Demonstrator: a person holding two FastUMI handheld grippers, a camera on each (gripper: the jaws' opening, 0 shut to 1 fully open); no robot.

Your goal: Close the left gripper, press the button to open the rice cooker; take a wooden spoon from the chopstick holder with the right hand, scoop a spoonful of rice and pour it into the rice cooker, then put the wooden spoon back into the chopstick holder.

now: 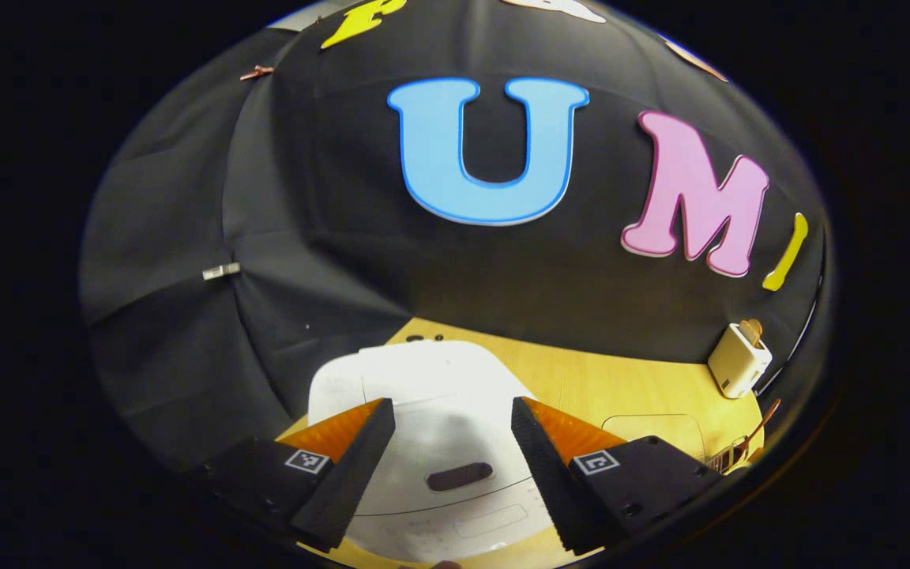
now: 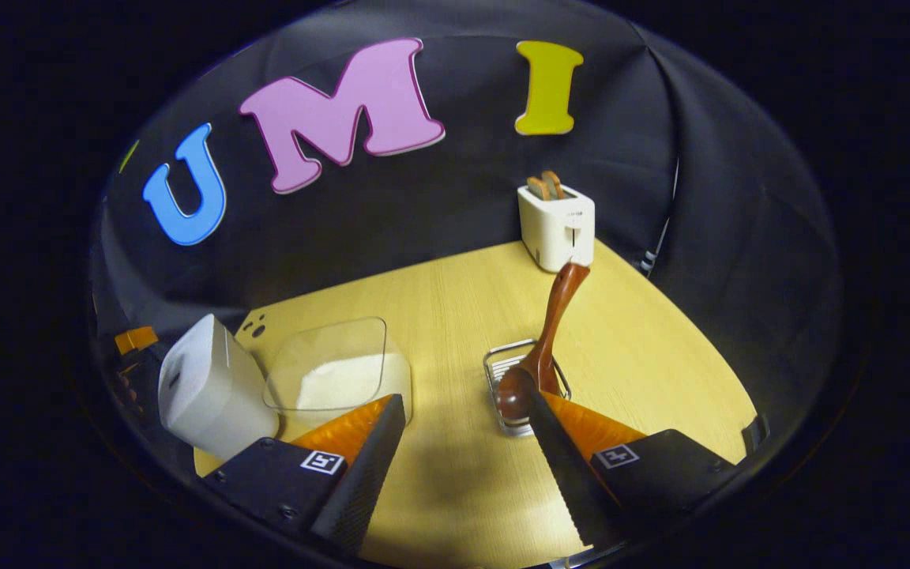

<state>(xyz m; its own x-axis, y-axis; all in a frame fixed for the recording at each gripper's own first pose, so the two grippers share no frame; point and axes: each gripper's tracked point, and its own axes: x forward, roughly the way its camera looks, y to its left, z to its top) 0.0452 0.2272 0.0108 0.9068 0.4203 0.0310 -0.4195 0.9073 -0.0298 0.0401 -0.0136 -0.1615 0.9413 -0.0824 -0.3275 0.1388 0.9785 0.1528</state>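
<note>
The white rice cooker (image 1: 423,379) sits right below my left gripper (image 1: 453,407), lid down, with its dark oval button (image 1: 459,476) showing between the open fingers. In the right gripper view the rice cooker (image 2: 206,387) stands at the table's left, beside a clear box of white rice (image 2: 336,375). A brown wooden spoon (image 2: 551,332) leans, handle up, in the wire chopstick holder (image 2: 502,359). My right gripper (image 2: 467,403) hangs open above the table, its right finger just in front of the spoon's bowl, holding nothing.
A white toaster (image 2: 556,225) with two slices of bread stands at the back of the wooden table (image 2: 439,316). The toaster (image 1: 738,359) and the clear box (image 1: 652,427) also lie to the right of the cooker. Black cloth walls close the booth.
</note>
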